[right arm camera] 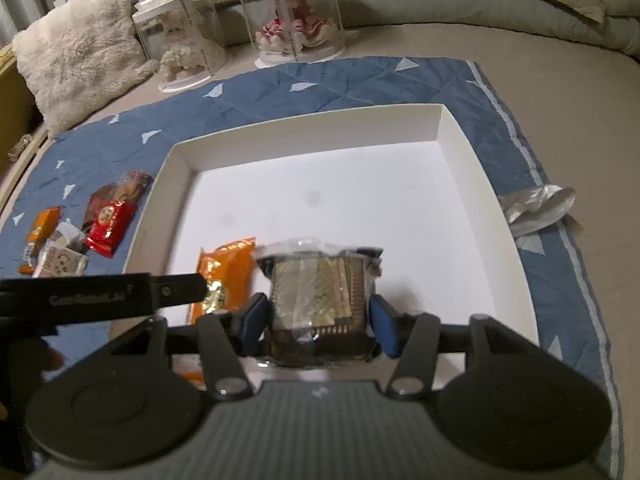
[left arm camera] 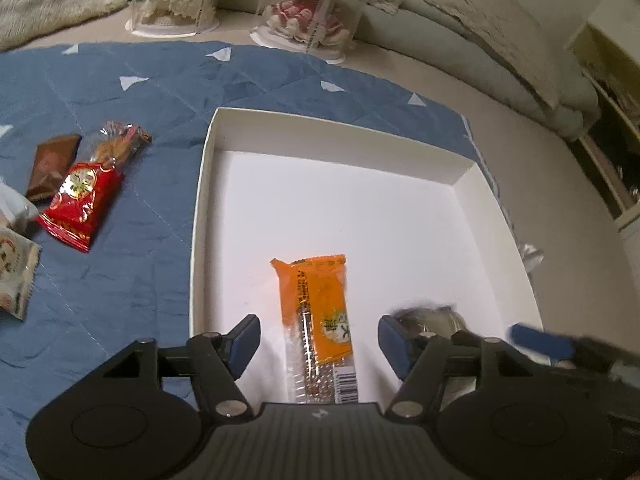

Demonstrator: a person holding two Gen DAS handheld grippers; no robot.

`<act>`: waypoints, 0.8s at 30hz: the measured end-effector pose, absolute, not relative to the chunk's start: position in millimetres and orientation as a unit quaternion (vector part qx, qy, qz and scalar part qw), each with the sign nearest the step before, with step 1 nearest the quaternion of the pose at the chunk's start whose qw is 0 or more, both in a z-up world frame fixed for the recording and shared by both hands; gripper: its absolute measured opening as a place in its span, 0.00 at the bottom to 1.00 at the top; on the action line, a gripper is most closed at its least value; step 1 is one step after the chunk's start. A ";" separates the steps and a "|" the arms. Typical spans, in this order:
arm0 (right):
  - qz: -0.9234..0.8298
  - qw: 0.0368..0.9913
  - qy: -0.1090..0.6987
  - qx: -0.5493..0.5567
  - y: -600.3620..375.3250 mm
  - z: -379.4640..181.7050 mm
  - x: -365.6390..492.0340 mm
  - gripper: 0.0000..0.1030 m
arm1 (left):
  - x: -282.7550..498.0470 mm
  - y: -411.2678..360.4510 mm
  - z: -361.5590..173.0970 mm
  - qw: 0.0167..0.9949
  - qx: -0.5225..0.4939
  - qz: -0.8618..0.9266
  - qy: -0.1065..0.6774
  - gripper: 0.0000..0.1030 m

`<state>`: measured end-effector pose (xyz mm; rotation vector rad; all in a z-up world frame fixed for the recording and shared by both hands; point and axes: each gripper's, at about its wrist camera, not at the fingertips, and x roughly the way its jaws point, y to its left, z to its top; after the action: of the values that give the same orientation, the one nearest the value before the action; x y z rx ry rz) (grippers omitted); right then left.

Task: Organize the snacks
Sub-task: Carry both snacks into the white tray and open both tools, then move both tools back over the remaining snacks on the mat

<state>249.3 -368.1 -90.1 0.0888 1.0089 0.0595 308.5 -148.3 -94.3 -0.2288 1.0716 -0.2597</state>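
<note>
A shallow white box (left arm camera: 460, 168) (right arm camera: 476, 160) lies on a blue quilted mat. An orange snack bar (left arm camera: 320, 312) (right arm camera: 228, 272) lies flat in the box near its front edge. My left gripper (left arm camera: 318, 340) hangs open above the bar, its fingers well apart on either side. My right gripper (right arm camera: 316, 324) is shut on a clear-wrapped gold and brown snack pack (right arm camera: 320, 292), held over the box next to the orange bar. The pack and the right gripper show blurred at the right of the left wrist view (left arm camera: 432, 320).
On the mat left of the box lie a red packet (left arm camera: 80, 208) (right arm camera: 108, 228), a brown packet (left arm camera: 52, 164), a clear-wrapped snack (left arm camera: 120, 140) and further packets (right arm camera: 60, 260). Two clear doll cases (left arm camera: 312, 8) (right arm camera: 180, 40), a cushion (right arm camera: 76, 60) and crumpled silver wrap (right arm camera: 536, 208) lie around.
</note>
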 end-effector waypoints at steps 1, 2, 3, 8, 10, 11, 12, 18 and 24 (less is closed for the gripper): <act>0.022 0.875 0.482 0.035 -368.5 -90.6 248.9 0.81 | 308.3 -149.0 -94.2 0.845 -0.102 -0.124 0.510 0.65; 0.017 0.877 0.480 0.028 -369.1 -90.0 248.0 0.82 | 307.5 -149.3 -94.4 0.845 -0.096 -0.126 0.511 0.65; 0.013 0.876 0.481 0.026 -370.3 -89.5 247.6 0.82 | 306.7 -149.8 -94.5 0.844 -0.090 -0.125 0.513 0.66; 0.005 0.865 0.500 0.028 -379.1 -91.9 246.2 0.83 | 302.8 -151.1 -94.9 0.843 -0.070 -0.123 0.519 0.69; 0.002 0.864 0.503 0.023 -380.5 -92.3 244.6 0.83 | 301.4 -151.2 -94.0 0.844 -0.066 -0.124 0.518 0.70; 0.002 0.864 0.504 0.022 -381.4 -91.9 243.9 0.83 | 300.6 -151.2 -93.7 0.844 -0.064 -0.126 0.518 0.70; 0.003 0.863 0.504 0.024 -382.5 -91.2 243.3 0.84 | 299.7 -151.1 -93.3 0.844 -0.061 -0.127 0.518 0.71; 0.007 0.864 0.502 0.025 -384.9 -86.6 238.3 0.88 | 292.6 -151.9 -91.4 0.843 -0.045 -0.127 0.520 0.73; -0.002 0.868 0.495 0.023 -385.3 -82.4 233.1 0.95 | 283.5 -148.8 -82.3 0.846 -0.031 -0.132 0.515 0.86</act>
<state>233.1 -385.3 -82.4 0.0479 1.0367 -0.0036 283.5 -148.8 -82.3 -0.0660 1.0873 -0.2788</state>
